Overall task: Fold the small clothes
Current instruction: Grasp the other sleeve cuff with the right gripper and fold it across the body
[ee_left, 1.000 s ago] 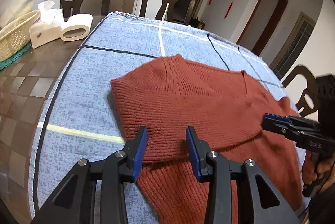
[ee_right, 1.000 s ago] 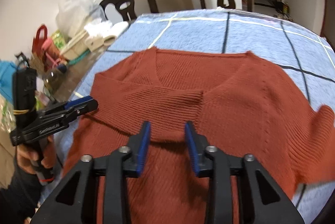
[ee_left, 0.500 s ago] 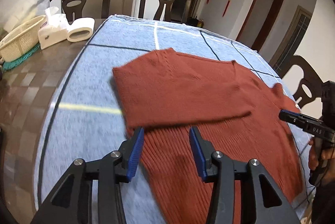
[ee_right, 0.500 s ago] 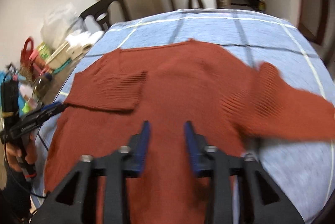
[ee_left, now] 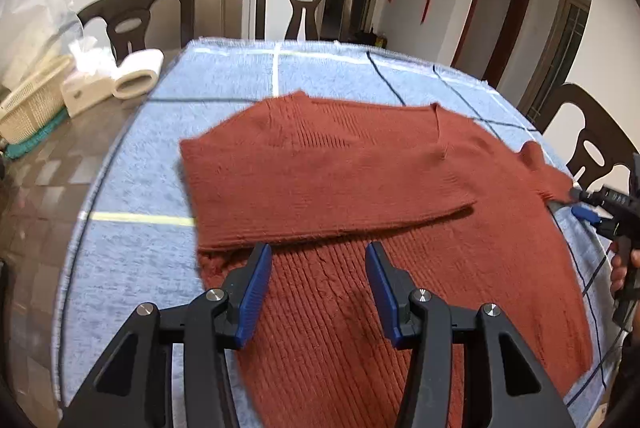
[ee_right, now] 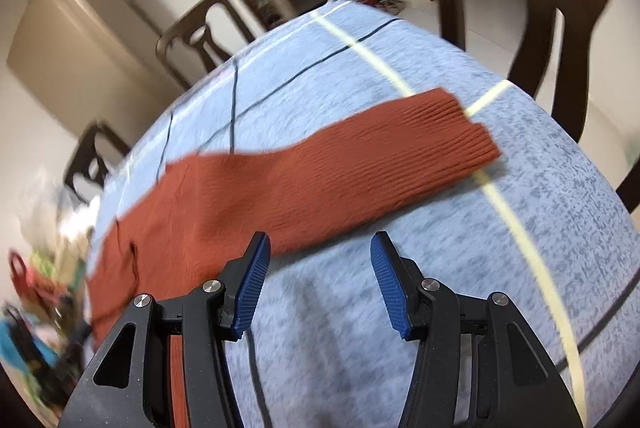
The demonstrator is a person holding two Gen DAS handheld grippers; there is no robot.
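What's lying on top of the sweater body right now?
One sleeve lies folded across the rust sweater. The chest beneath it is covered. The other sleeve lies flat on the blue cloth.

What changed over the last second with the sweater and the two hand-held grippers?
The right hand-held gripper left the sweater's middle, swung out to the unfolded sleeve and opened wider, holding nothing. The left hand-held gripper backed off slightly, jaws opening, empty. The folded sleeve stays across the chest on the blue cloth.
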